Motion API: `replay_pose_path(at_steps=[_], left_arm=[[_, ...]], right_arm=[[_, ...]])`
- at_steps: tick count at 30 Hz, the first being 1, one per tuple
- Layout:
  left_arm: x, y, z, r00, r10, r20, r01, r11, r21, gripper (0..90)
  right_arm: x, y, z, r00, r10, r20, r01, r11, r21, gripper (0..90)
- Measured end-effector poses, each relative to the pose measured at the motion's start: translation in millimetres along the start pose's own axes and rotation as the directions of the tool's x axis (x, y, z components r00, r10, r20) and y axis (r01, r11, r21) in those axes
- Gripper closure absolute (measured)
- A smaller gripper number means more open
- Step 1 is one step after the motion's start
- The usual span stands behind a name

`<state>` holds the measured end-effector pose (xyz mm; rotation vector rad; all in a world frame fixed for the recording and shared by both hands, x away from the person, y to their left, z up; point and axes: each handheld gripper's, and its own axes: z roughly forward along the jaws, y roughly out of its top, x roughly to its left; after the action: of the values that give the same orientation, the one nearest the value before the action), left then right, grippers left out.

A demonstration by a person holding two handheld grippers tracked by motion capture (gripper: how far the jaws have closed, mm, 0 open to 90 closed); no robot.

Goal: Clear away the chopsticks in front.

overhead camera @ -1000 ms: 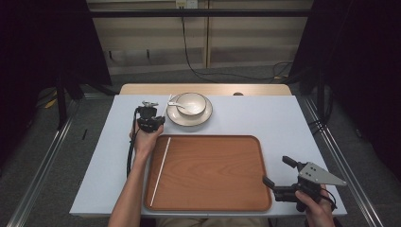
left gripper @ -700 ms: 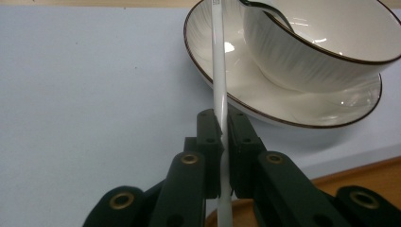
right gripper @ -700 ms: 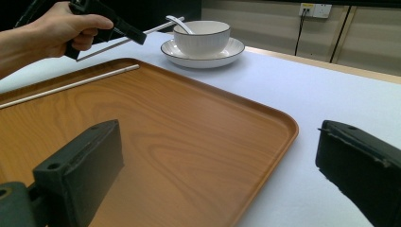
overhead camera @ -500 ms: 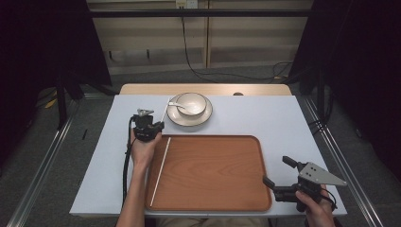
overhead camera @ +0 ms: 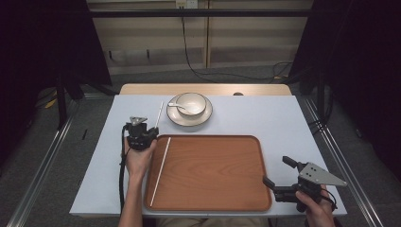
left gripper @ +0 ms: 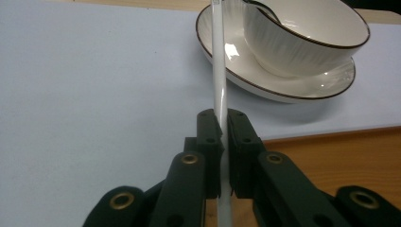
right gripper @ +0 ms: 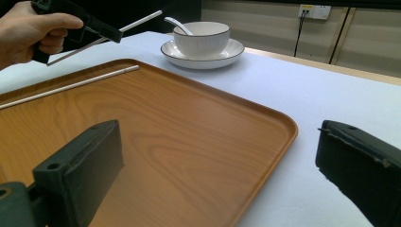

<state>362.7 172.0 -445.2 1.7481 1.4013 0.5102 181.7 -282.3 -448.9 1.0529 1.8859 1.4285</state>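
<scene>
- The worktop (overhead camera: 283, 123) carried everything you were working with, and the tray (overhead camera: 213, 175) sat at its near middle, mostly bare.
- The plate (overhead camera: 207, 115) with the bowl (overhead camera: 191, 101) on it stood on the worktop just beyond the tray's far edge, not in the tray. If the set was meant for the tray, that part looked undone.
- Your right gripper (overhead camera: 278, 171) hung past the tray's near right corner. Its fingers were wide apart with nothing between them, so that hand had no share in the work at this point.
- Your left gripper (left gripper: 221, 124) was off the tray's far left corner, its fingers clamped on the held chopstick (left gripper: 218, 71).
- The held chopstick was raised off the worktop, and its free end pointed toward the plate's left rim. In the right gripper view it was plainly in the air, so it was not yet set down anywhere.
- The laid chopstick (overhead camera: 161, 170) rested flat in the tray along its left side, apart from both grippers. That half of the pair looked finished.
- The spoon (overhead camera: 178, 108) lay in the bowl, untouched.
- By my reading you were about midway with the chopsticks: one was placed and one was in hand, yet to be laid beside the first.
</scene>
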Motion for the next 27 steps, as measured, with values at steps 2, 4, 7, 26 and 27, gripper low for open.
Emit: replay_pose_path(at_steps=[2, 4, 7, 26, 27], left_arm=[[-3.1, -2.3, -2.1, 0.9999, -0.009, -0.01, 0.009, 0.9999, 0.006, 85.3], [-6.9, -4.8, -4.8, 1.0, -0.003, 0.0, 0.003, 1.0, -0.005, 85.3], [-12.9, -11.2, -10.6, 0.9998, 0.014, 0.011, -0.013, 0.9995, -0.029, 85.3], [-41.2, -45.0, -30.0, 0.9991, 0.001, 0.043, 0.0, 0.9999, -0.012, 85.3], [-42.3, -47.0, -30.9, 0.9991, 0.006, 0.042, -0.005, 0.9999, -0.009, 85.3]], right_arm=[[0.0, -0.1, 0.0, 1.0, -0.001, -0.001, 0.001, 1.0, 0.001, 1.4], [0.2, 0.0, 0.0, 1.0, -0.001, -0.001, 0.001, 1.0, -0.001, 1.4], [0.0, 0.1, 0.0, 1.0, 0.0, 0.001, 0.0, 1.0, -0.003, 1.4], [-0.2, 0.1, -1.9, 0.9999, -0.01, -0.004, 0.01, 1.0, -0.003, 1.4], [-0.1, 0.2, -1.9, 1.0, -0.008, -0.004, 0.008, 1.0, -0.003, 1.4]])
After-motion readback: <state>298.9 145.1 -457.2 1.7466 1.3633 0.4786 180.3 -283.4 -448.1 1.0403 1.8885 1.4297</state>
